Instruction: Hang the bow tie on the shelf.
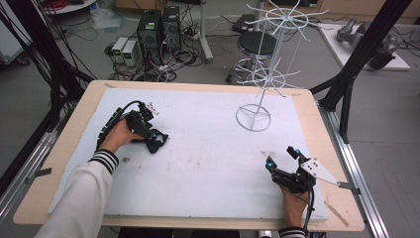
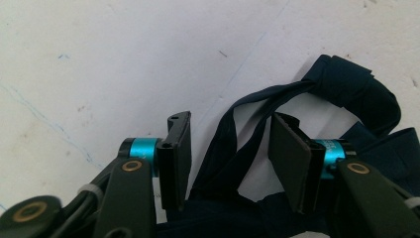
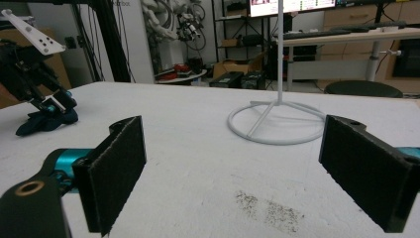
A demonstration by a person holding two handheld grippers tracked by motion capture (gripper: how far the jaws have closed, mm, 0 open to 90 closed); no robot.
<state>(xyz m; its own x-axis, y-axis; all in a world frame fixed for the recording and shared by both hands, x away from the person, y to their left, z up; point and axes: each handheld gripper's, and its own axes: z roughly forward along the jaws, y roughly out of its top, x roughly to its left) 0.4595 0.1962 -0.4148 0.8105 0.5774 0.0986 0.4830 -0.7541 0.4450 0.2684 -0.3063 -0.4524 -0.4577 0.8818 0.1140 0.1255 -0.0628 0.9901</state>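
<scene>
Both tongs are seen over a white foam sheet (image 1: 208, 148) laid on a wooden table (image 1: 74, 124). On the left side, the left gripper (image 1: 154, 139) is held low by the left hand (image 1: 118, 135), tilted down onto a dark navy cloth item (image 1: 157, 144). From the left gripper view, its 2 black jaws are shown spread apart, with the cloth item (image 2: 341, 94) lying between and beyond them; 1 narrow strap (image 2: 233, 144) of the cloth is passed through the gap, close to neither pad clearly enough for contact to be told. Nothing is pinched.

Near the front right of the sheet, the right gripper (image 1: 281, 157) is held by the right hand (image 1: 293, 203), with its grey 3-cornered plate (image 1: 321, 171) on top. Its jaws are shown wide apart in the right gripper view, nothing being held between them, and a patch of dark specks (image 3: 270, 208) is seen on the foam ahead.

A white wire rack (image 1: 267, 64) with a ring base (image 1: 253, 117) is stood upright at the far right of the sheet, well apart from both grippers. The cloth item is placed well to its left.
</scene>
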